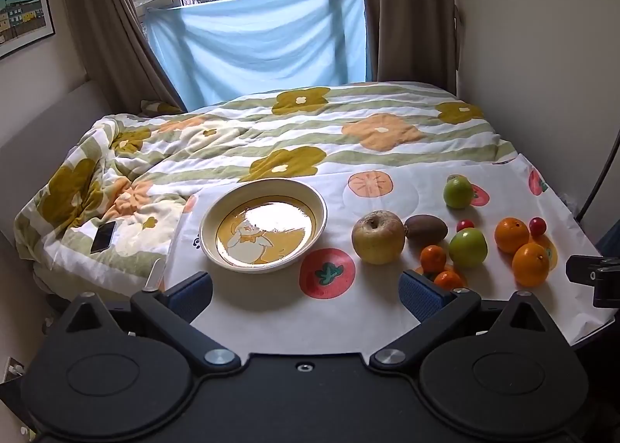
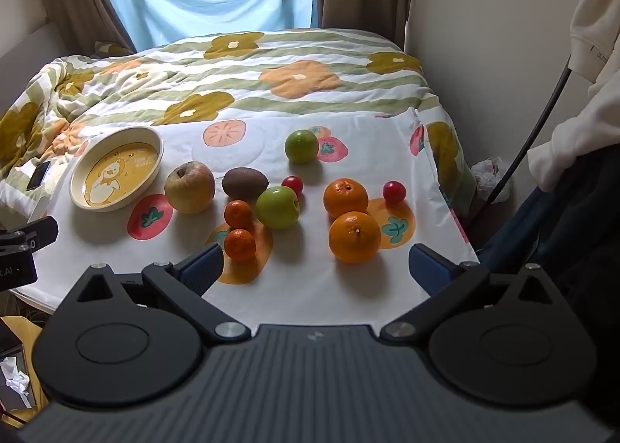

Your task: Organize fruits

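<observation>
A cream and yellow bowl [image 1: 263, 228] [image 2: 116, 169] lies empty on the white fruit-print cloth [image 1: 310, 319]. To its right lie a wrinkled yellow apple [image 1: 378, 237] [image 2: 190, 187], a kiwi [image 1: 425, 229] [image 2: 245, 183], two green apples [image 1: 467, 248] [image 2: 278, 207], two oranges [image 1: 530, 264] [image 2: 354, 237], two mandarins [image 1: 433, 259] [image 2: 240, 244] and two cherry tomatoes [image 1: 538, 226] [image 2: 394, 192]. My left gripper [image 1: 306, 293] is open and empty, below the bowl. My right gripper [image 2: 316, 268] is open and empty, just before the nearest orange and mandarin.
A flowered quilt [image 1: 271, 133] covers the bed behind the cloth. A phone [image 1: 103, 237] lies on the quilt left of the bowl. A wall stands close on the right [image 2: 484, 55]. The cloth's right edge drops off by a dark cable [image 2: 534, 125].
</observation>
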{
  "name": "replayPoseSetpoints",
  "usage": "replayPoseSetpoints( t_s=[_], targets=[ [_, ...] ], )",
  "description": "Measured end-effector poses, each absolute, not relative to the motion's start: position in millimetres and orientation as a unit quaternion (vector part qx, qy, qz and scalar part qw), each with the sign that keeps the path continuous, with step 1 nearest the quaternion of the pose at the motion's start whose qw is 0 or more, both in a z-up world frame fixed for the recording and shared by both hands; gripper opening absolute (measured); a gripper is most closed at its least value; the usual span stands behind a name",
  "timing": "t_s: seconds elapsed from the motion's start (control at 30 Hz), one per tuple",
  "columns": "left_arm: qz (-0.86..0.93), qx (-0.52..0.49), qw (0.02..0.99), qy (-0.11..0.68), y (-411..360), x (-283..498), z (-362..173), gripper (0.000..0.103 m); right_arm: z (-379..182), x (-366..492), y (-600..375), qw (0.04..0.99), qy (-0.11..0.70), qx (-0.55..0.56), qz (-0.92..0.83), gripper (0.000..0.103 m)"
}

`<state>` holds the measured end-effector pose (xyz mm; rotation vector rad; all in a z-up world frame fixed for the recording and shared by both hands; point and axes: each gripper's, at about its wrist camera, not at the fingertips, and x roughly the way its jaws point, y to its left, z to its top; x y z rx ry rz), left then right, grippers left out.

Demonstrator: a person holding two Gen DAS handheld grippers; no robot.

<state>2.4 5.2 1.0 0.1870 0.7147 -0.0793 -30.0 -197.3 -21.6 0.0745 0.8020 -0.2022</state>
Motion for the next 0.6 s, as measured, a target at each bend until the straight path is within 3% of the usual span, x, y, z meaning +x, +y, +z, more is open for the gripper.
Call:
replayPoseSetpoints(
  t_s=[0.6],
  targets=[
    [-0.040, 0.092, 0.933, 0.347, 4.0, 2.0, 2.7, 0.103, -22.5, -28.5, -197.5, 0.915, 0.391, 0.038, -0.098, 0.103]
  ],
)
